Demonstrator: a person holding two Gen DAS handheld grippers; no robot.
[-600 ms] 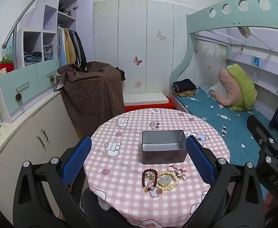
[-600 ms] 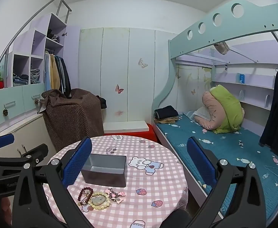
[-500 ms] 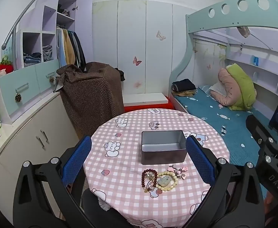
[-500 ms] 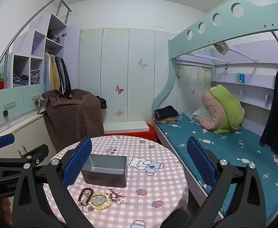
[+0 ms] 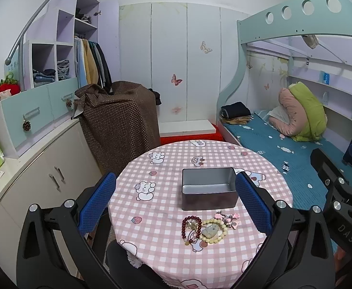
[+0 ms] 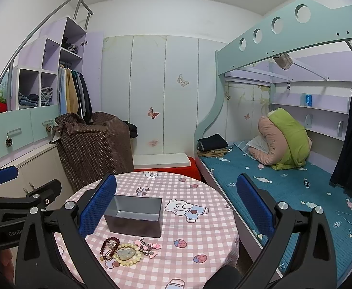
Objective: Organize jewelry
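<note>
A grey metal tin (image 5: 209, 188) (image 6: 135, 214) stands open and empty on a round table with a pink checked cloth (image 5: 151, 207) (image 6: 200, 236). In front of it lie a dark red bead bracelet (image 5: 190, 225) (image 6: 109, 245), a cream bead bracelet with a pale green pendant (image 5: 213, 230) (image 6: 127, 254), and a pink charm piece (image 5: 227, 219) (image 6: 149, 245). My left gripper (image 5: 175, 204) is open and empty, held above the table's near side. My right gripper (image 6: 176, 209) is open and empty, above and right of the jewelry.
A bunk bed with a teal mattress (image 6: 284, 187) runs along the right. A brown dotted cloth covers a bulky shape (image 5: 120, 122) behind the table. White cabinets (image 5: 43, 183) line the left wall. The other gripper shows at each view's edge.
Both views have shifted only slightly; the jewelry and tin lie where they were. Both grippers stay open.
</note>
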